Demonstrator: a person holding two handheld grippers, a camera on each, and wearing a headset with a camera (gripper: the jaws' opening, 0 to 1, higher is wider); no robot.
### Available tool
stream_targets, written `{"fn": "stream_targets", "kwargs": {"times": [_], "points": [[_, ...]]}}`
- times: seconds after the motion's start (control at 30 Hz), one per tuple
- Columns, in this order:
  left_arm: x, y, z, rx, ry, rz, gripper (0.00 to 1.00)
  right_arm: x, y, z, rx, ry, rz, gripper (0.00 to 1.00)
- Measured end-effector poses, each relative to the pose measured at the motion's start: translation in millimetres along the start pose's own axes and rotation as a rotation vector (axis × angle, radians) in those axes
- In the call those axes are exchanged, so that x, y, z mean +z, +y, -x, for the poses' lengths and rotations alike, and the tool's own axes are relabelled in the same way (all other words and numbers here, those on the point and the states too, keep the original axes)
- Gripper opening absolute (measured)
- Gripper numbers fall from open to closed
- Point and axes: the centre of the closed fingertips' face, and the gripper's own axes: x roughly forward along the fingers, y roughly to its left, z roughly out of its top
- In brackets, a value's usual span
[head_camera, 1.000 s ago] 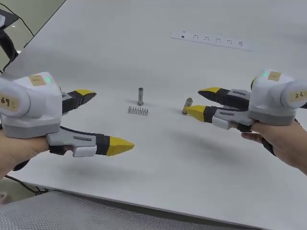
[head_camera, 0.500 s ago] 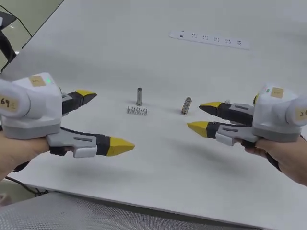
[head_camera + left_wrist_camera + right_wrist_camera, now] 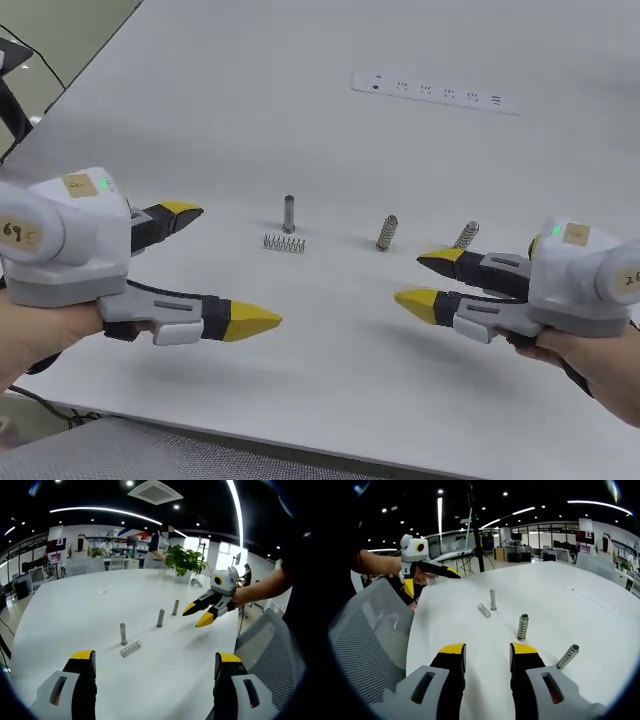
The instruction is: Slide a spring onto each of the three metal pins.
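Three metal pins stand in a row on the white table. The bare pin has a loose spring lying just in front of it. The middle pin and the right pin each wear a spring and lean a little. My left gripper hovers wide open, left of the loose spring. My right gripper is open and holds nothing, just in front of the two sprung pins.
A white power strip lies at the far side of the table. A mesh chair back stands at the near table edge. Desks, a potted plant and people fill the office beyond.
My right gripper has drawn back from the middle sprung pin, down and to the right, uncovering the right sprung pin. The left gripper has stayed about where it was.
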Motion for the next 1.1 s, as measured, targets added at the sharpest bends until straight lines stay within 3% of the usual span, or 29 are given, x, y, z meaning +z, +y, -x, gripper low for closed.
{"fn": "stream_targets", "kwargs": {"times": [0.43,0.9,1.1], "points": [[-4.3,-1.1,0.2,-0.003,0.005,0.007,0.95,7.2,4.5,-13.9,0.027,0.012,0.024,0.31],[-9.3,3.7,4.3,0.005,0.013,0.010,0.95,52.3,16.4,-63.7,0.112,0.005,0.136,0.29],[-9.9,5.5,6.3,0.011,0.013,0.015,0.94,60.9,22.0,-86.0,0.141,0.017,0.156,0.28]]}}
